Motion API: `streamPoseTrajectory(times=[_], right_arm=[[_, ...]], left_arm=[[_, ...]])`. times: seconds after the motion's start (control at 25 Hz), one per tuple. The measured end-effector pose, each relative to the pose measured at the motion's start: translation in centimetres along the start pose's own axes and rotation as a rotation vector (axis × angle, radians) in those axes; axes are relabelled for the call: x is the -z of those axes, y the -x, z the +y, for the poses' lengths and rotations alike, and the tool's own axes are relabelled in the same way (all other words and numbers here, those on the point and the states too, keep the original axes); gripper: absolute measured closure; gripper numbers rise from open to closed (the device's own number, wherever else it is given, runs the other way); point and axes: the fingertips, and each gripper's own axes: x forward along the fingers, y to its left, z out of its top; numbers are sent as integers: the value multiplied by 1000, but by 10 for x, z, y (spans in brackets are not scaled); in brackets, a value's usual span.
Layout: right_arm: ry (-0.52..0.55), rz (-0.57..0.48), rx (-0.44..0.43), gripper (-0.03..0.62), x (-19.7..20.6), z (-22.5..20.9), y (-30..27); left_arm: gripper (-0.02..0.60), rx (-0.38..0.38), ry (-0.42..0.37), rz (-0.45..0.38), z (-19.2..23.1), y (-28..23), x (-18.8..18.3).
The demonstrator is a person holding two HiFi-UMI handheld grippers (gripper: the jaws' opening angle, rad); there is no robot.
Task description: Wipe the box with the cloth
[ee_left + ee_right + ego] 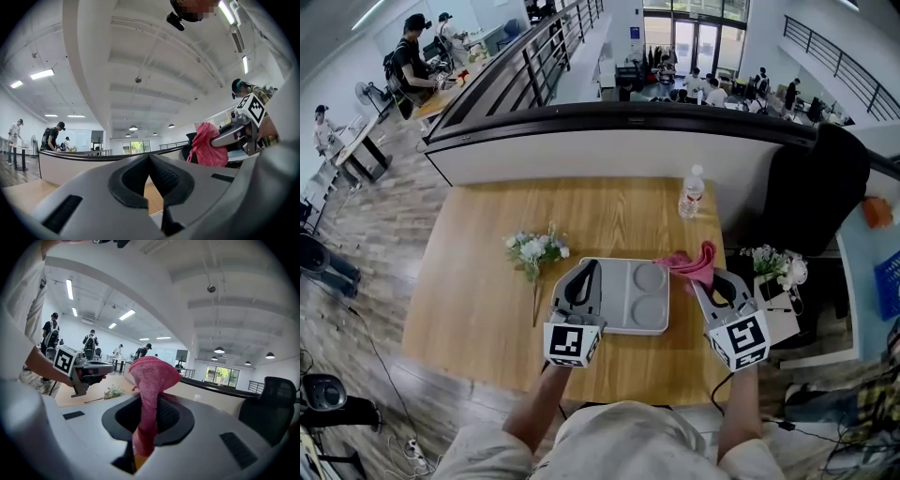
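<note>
My right gripper (149, 404) is clamped on the pink cloth (152, 376), which stands up out of the jaws in a loose fold. In the head view the cloth sits at the far right corner of the box (619, 317), just overlapping it. I judge it is held by one end so the free part can drag across the surface. The box, a shallow grey one with two round wells, lies mid-table (478, 291), toward my near edge. My left gripper (592, 266) sits over the box's left part with its jaws brought together and nothing visible between them (I read it as placed there to steady the box while the other wipes, though I cannot tell whether it touches). Room is decent: there is bare wood on the near side, and more on the far side up to the water bottle (691, 194). A flower sprig (534, 253) lies just left of the box, so leftward strokes should stop at the rim. The table's right edge is close beside my right gripper.
</note>
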Motion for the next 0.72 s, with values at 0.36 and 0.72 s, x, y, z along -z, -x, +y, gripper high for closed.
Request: streamPoseTrajectory(times=[0.36,0.72], right_arm=[[-109,-138,145,526,-11,-21,-2],[-284,-169,293,526,10,-40,2]], left_arm=[[568,-23,-9,-21,10,1,-9],[568,-35,-4,-21,16,2,-8]])
